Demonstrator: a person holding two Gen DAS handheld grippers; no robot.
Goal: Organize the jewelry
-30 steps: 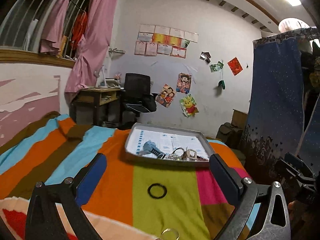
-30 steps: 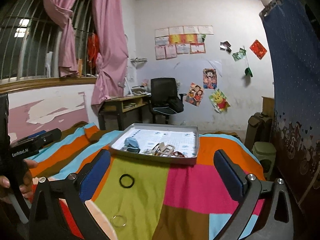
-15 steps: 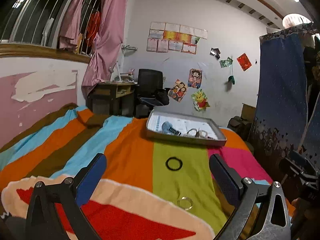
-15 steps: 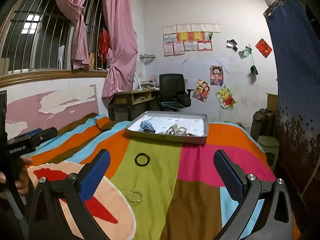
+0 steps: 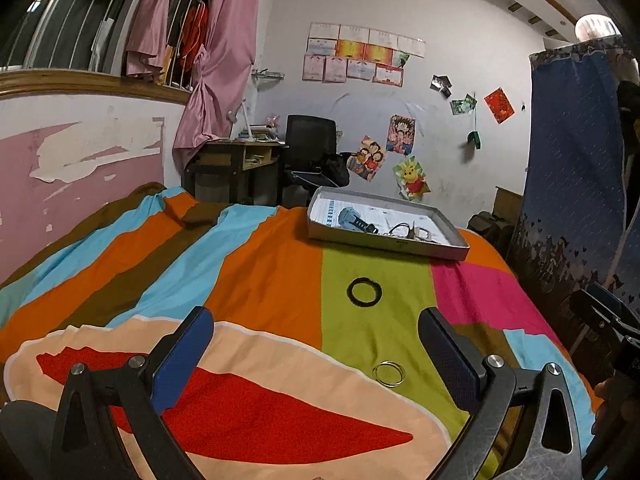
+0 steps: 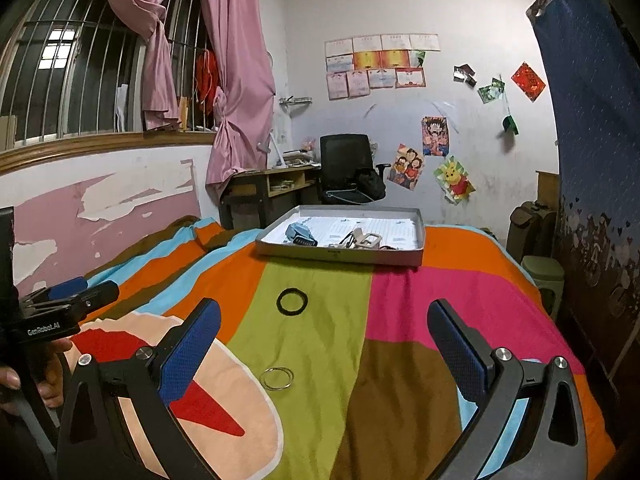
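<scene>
Left wrist view: left gripper (image 5: 316,334) released, jaws wide above the bed (image 5: 256,264); black ring (image 5: 364,291) and silver ring (image 5: 388,374) loose on green stripe, probably waiting for tray (image 5: 384,242).

Right wrist view: right gripper (image 6: 324,328) released too, framing 2 rings, tray beyond.

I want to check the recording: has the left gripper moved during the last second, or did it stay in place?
Yes. The left gripper pulled back from the tray, which now looks farther away, with more bedspread in view.
</scene>
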